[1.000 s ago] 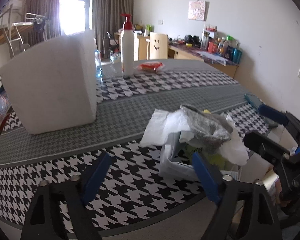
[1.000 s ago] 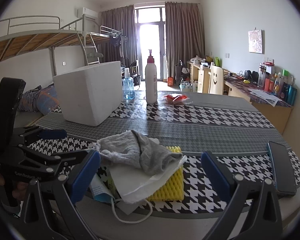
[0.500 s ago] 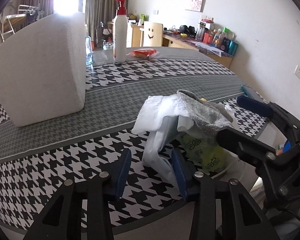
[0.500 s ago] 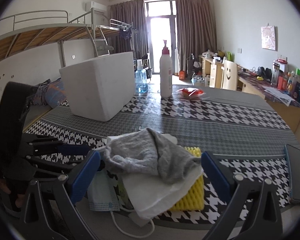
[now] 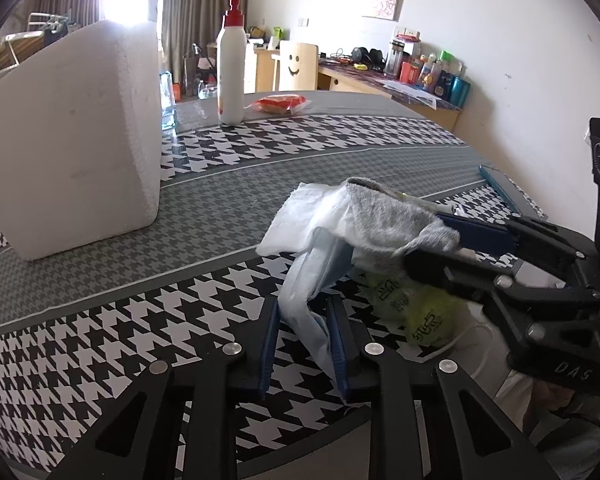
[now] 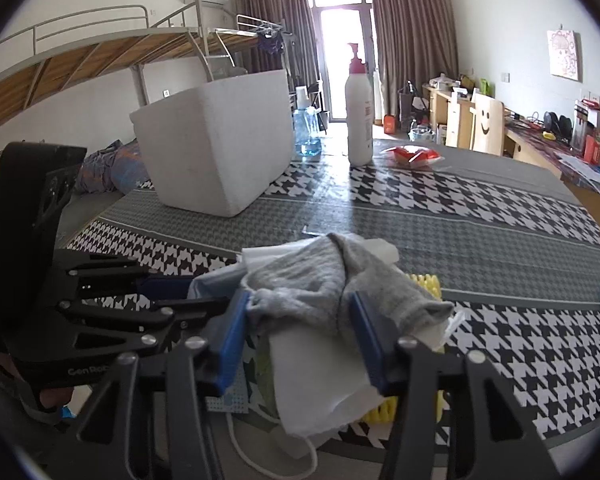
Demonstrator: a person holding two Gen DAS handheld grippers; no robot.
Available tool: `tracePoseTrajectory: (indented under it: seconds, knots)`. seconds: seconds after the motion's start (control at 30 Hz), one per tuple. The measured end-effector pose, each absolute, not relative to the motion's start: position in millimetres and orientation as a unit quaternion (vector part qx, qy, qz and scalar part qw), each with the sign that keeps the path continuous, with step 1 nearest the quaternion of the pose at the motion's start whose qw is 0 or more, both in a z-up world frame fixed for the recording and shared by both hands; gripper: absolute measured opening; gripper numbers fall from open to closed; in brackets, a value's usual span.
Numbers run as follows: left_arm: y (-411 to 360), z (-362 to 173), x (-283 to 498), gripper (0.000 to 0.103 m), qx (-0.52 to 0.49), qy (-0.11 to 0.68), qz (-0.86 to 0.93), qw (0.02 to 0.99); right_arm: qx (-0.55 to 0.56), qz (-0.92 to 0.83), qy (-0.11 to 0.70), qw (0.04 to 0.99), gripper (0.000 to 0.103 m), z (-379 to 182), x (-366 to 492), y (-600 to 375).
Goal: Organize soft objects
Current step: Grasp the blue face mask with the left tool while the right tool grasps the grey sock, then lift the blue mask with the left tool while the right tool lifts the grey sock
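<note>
Now, on the left, my left gripper (image 5: 302,344) is closing its jaws on the pale blue face mask (image 5: 308,280), whose hanging fold runs between the pads at the near edge of the houndstooth table (image 5: 100,336); I cannot tell whether both pads press it yet. To the right, my right gripper (image 6: 296,340) is closing around the grey sock (image 6: 332,284) on top of the pile, which lies between its pads, with the white cloth (image 6: 324,384) bulging under it. I think the risk is a tangle: mask, sock and cloth overlap, so pulling either could drag the rest, or the yellow sponge (image 6: 424,282) beneath, off the edge. The white foam box (image 5: 72,136) stands well apart, its inside hidden. Whatever lies under the heap, beyond a green packet (image 5: 416,304), is hard to make out.
</note>
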State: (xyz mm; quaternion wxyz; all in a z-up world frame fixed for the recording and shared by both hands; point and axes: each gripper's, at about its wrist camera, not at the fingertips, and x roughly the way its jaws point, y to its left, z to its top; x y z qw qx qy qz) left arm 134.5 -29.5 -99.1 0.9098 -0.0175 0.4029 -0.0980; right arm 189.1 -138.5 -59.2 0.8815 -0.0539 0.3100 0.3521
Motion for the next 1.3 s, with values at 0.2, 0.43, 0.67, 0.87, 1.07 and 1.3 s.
tracePoseTrajectory:
  seconds: [0.2,0.43,0.67,0.87,1.07,1.3]
  knots:
    - [-29.5,-99.2,133.6,0.023,-0.012,0.398,-0.1,0.912,-0.048,0.352,0.302,0.885,0.036,-53.7,184.4,-143.0]
    - [-26.2,-91.3,125.9,0.015,-0.011,0.378,-0.098,0.92,-0.034,0.353,0.29,0.889,0.026,-42.4,179.5,-153.7]
    - [-22.3,-79.2,115.3,0.014,-0.01,0.355,-0.095,0.93,-0.032,0.339,0.272,0.9,0.022,-31.7,174.8,-156.2]
    - [-21.1,-62.3,112.8,0.014,-0.005,0.33,-0.088,0.94,-0.031,0.325,0.251,0.911,0.022,-20.1,169.9,-160.6]
    - [-24.2,-38.8,111.6,0.014,0.012,0.293,-0.084,0.952,-0.026,0.315,0.242,0.917,0.022,-13.1,169.1,-164.4]
    - [-24.8,-25.4,107.0,0.013,0.014,0.273,-0.089,0.958,-0.025,0.31,0.234,0.921,0.022,-11.4,166.8,-165.4]
